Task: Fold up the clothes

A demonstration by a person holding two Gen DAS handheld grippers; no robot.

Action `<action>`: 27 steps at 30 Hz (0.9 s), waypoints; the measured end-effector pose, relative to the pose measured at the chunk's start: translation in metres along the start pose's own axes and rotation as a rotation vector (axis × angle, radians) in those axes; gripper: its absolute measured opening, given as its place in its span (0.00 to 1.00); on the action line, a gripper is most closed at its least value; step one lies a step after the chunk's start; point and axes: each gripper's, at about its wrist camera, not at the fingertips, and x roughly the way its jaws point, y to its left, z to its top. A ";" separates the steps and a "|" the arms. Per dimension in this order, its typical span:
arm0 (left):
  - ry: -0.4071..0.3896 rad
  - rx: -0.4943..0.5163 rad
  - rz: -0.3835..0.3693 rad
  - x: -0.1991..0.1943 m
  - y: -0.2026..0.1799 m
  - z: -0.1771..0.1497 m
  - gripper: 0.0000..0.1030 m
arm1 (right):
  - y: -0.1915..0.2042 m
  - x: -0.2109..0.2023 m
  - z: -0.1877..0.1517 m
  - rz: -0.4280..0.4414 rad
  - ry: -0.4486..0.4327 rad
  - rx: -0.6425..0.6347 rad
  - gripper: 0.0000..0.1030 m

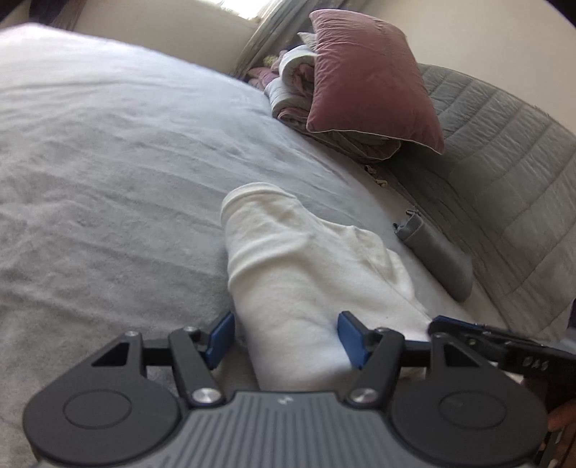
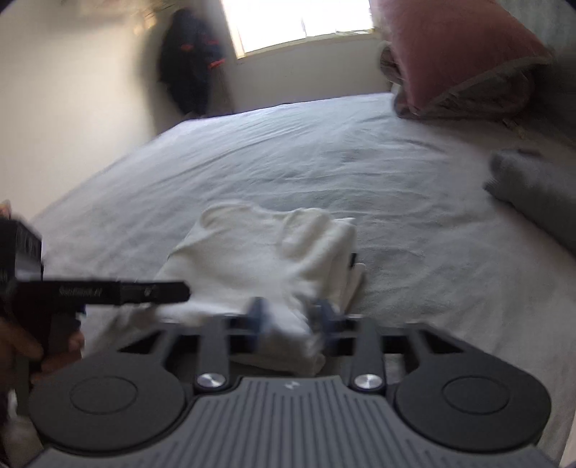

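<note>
We see wide bed [image 2: 324, 151] under pale grey-blue sheet, lightly wrinkled, filling most of both views. Cream walls [image 2: 72, 108] around it. We note bright window [image 2: 302, 21] behind bed's far edge, daylight washing sheet (glass blown out, nothing visible outside). Dark garment [image 2: 190, 57] hangs in corner left of window. Mauve pillow [image 1: 374, 79] leans on stack of folded bedding [image 1: 295, 90]; grey quilted cover [image 1: 504, 172] runs beside it.

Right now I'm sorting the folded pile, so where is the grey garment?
In the left wrist view the grey garment lies rolled on the bed, right of the white garment, beside the quilted grey cover.
</note>
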 end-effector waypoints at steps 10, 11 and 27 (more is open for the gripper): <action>0.009 -0.247 -0.076 0.024 0.025 0.019 0.63 | -0.053 0.031 -0.009 0.153 0.123 0.526 0.62; 0.004 -0.279 -0.086 0.027 0.027 0.020 0.62 | -0.055 0.035 -0.012 0.166 0.126 0.557 0.63; 0.041 -0.294 0.000 -0.009 -0.005 0.035 0.33 | -0.031 0.027 0.013 0.181 0.161 0.584 0.49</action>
